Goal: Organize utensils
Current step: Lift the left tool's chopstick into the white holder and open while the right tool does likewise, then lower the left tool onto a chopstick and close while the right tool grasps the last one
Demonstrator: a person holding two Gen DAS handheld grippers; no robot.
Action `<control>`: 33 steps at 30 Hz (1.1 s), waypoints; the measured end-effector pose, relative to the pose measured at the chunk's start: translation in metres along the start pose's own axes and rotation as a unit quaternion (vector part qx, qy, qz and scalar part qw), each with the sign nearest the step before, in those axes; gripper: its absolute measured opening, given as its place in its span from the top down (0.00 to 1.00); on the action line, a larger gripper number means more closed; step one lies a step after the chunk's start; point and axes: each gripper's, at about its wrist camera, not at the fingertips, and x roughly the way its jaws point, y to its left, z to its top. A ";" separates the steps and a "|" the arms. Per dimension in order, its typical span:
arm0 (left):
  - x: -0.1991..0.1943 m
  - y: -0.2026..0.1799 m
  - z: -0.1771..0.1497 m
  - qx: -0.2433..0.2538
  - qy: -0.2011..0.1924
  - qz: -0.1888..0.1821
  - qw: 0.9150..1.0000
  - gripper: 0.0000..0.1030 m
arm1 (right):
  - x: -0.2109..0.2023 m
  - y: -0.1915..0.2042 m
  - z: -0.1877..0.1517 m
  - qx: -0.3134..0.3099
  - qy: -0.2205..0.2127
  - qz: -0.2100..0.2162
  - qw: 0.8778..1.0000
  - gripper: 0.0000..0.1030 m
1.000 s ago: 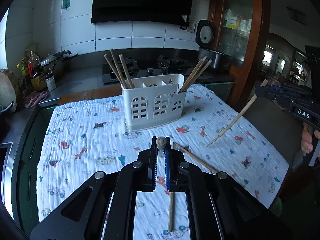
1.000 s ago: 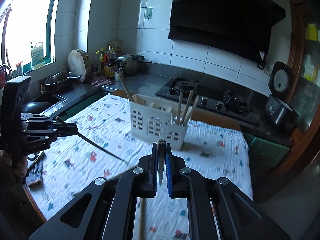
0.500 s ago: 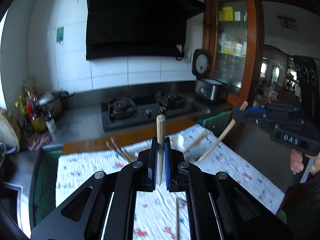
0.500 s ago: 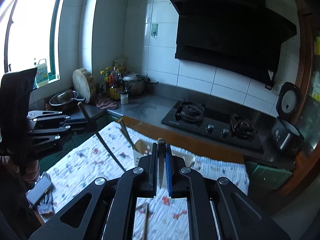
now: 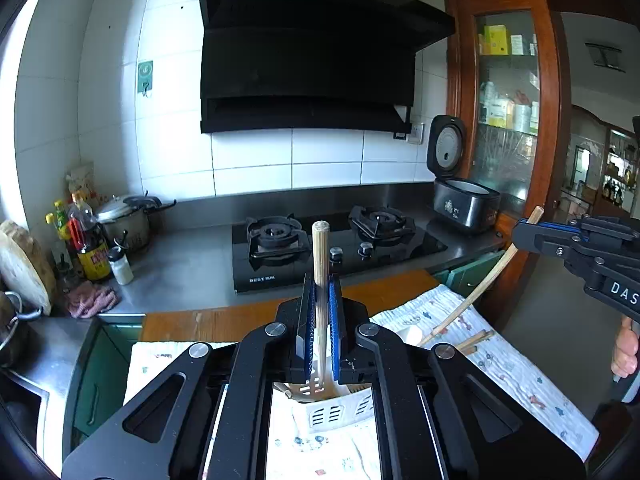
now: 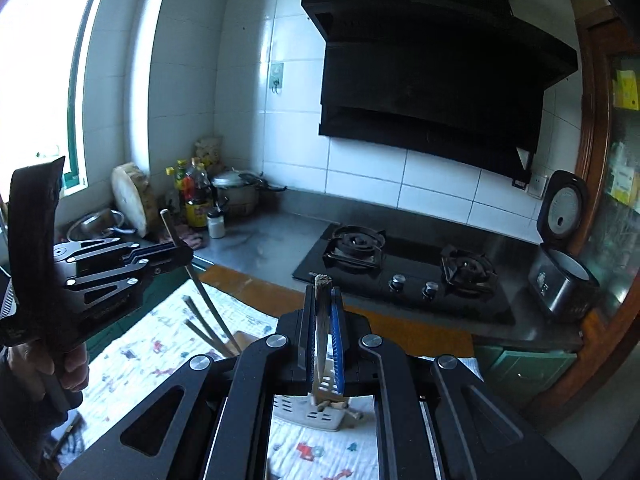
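We hold one pale wooden chopstick in our left hand-held gripper and another in our right hand-held gripper, both clamped above the white slotted plastic utensil holder.

You can read "BEST" on the front edge of the gas hob, and "DAS" on the right claw body beside you.
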 end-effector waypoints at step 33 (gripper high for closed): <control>0.035 0.021 -0.044 -0.048 0.068 -0.026 0.996 0.82 | 0.050 -0.003 -0.047 0.015 0.058 0.003 0.998 0.80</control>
